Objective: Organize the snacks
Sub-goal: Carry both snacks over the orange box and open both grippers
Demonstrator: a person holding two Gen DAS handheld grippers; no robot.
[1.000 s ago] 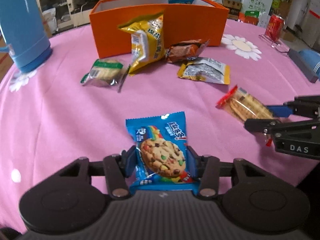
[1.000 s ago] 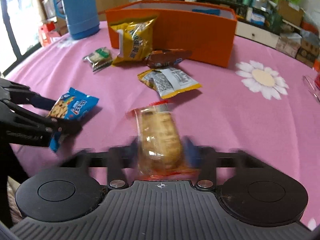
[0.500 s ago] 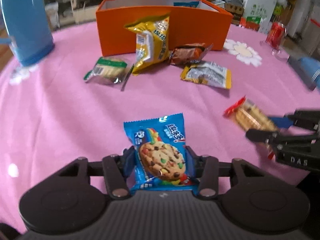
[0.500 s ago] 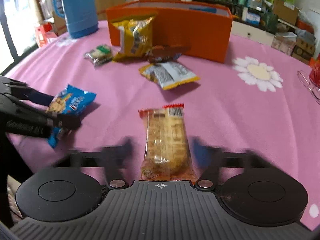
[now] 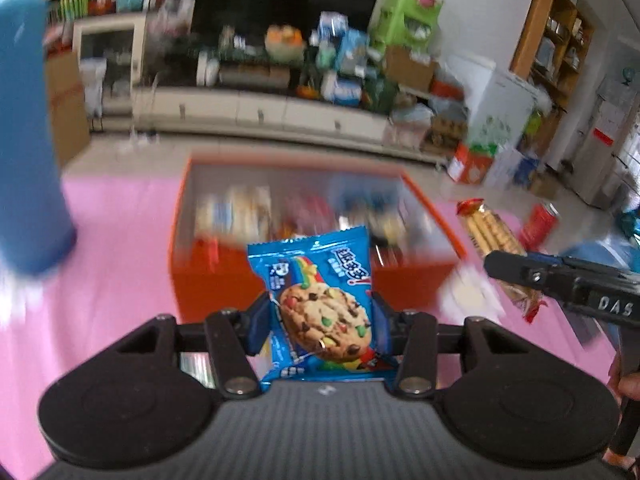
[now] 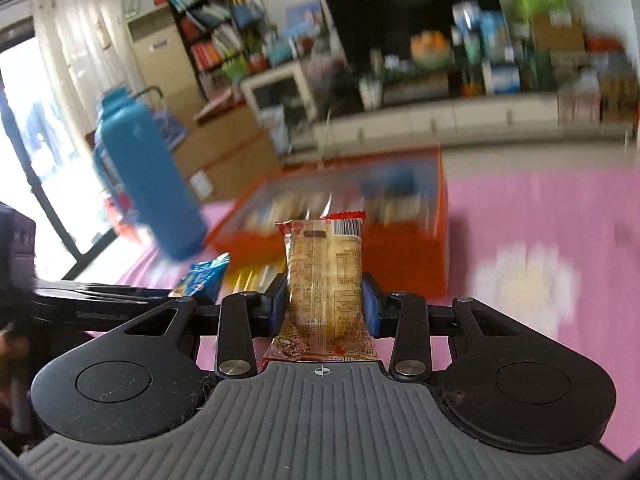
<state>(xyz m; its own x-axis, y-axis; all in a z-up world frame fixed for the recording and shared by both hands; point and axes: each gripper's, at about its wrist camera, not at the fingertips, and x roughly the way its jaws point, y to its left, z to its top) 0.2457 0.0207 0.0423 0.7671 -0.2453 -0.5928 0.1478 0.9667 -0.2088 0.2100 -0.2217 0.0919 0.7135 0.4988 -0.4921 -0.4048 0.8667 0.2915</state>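
Note:
My left gripper point(image 5: 318, 322) is shut on a blue cookie packet point(image 5: 320, 304) and holds it in the air in front of the orange box point(image 5: 224, 284). The box holds several blurred snack packets. My right gripper point(image 6: 324, 308) is shut on a clear biscuit packet with red ends point(image 6: 326, 280), also lifted, facing the same orange box point(image 6: 404, 260). In the left wrist view the right gripper point(image 5: 520, 270) shows at the right with the biscuit packet point(image 5: 490, 232). In the right wrist view the left gripper point(image 6: 188, 294) shows at the left with the blue packet point(image 6: 204, 278).
A tall blue thermos point(image 5: 24, 140) stands on the pink tablecloth point(image 5: 108, 280) left of the box, and it shows as the thermos point(image 6: 148, 184) in the right wrist view. A red can point(image 5: 538, 224) stands at the far right. Yellow packets point(image 6: 252, 276) lie before the box.
Both grippers have risen off the table with their packets and moved toward the orange box, whose inside now shows from above. The view is blurred by the motion.

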